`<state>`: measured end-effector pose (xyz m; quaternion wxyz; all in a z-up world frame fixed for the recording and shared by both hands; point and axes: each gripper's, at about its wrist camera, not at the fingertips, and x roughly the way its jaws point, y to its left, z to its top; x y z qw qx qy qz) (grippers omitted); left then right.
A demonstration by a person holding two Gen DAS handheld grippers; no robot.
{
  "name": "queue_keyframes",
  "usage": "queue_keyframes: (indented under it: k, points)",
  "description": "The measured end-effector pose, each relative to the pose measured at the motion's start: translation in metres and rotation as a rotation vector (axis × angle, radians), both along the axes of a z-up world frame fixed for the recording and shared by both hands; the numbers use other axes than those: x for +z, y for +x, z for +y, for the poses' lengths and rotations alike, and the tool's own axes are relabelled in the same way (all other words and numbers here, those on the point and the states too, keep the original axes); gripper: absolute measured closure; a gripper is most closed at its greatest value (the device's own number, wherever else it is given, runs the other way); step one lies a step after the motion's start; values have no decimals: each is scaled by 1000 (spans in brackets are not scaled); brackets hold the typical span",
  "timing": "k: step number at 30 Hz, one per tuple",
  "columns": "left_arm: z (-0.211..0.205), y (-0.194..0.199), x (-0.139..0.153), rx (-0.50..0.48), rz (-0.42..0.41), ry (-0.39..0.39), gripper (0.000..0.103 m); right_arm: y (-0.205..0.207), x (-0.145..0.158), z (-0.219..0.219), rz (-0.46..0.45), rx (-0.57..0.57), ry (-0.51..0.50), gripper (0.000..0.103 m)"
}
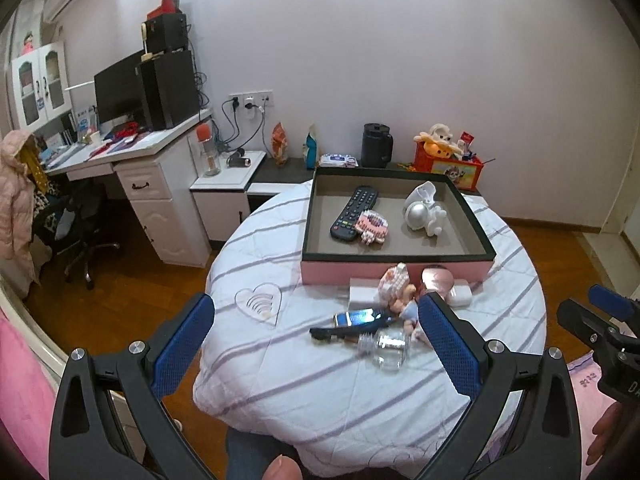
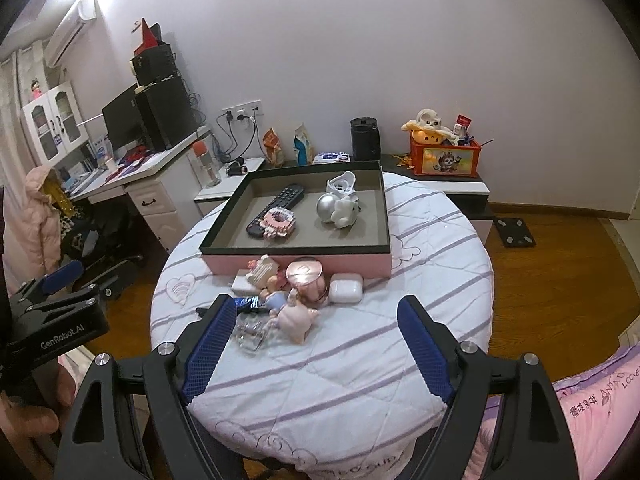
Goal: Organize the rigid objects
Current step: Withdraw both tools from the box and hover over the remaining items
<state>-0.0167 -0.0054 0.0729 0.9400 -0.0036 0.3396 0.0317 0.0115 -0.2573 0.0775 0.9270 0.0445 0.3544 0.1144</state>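
A pink box (image 1: 396, 270) (image 2: 296, 262) with a dark rim sits at the back of the round quilt-covered table (image 1: 304, 376) (image 2: 340, 376). It holds a black remote (image 1: 354, 213) (image 2: 276, 208), a pink brick toy (image 1: 374, 227) (image 2: 280, 222) and a white astronaut figure (image 1: 424, 210) (image 2: 340, 204). In front lie a white charger (image 1: 362, 294), a rose-gold jar (image 2: 306, 280), a white earbud case (image 2: 346, 288), small dolls (image 2: 294, 316), a glass bottle (image 1: 388, 348) (image 2: 250, 330) and a black-blue shaver (image 1: 356, 324). My left gripper (image 1: 316, 336) and right gripper (image 2: 316, 344) are open and empty above the table's near side.
A white desk (image 1: 132, 152) with monitor and speakers stands at the left, an office chair (image 1: 76, 232) before it. A low cabinet behind the table carries a black jug (image 1: 376, 144) and a red toy box (image 1: 448, 164). Wooden floor surrounds the table.
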Motion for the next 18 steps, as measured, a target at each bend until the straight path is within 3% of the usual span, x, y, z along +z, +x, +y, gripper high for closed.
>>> queue_keyframes:
  k: [18]
  points:
    - [1,-24,-1,7,-3,-10,0,-18,1,8,-7,15,-13,19]
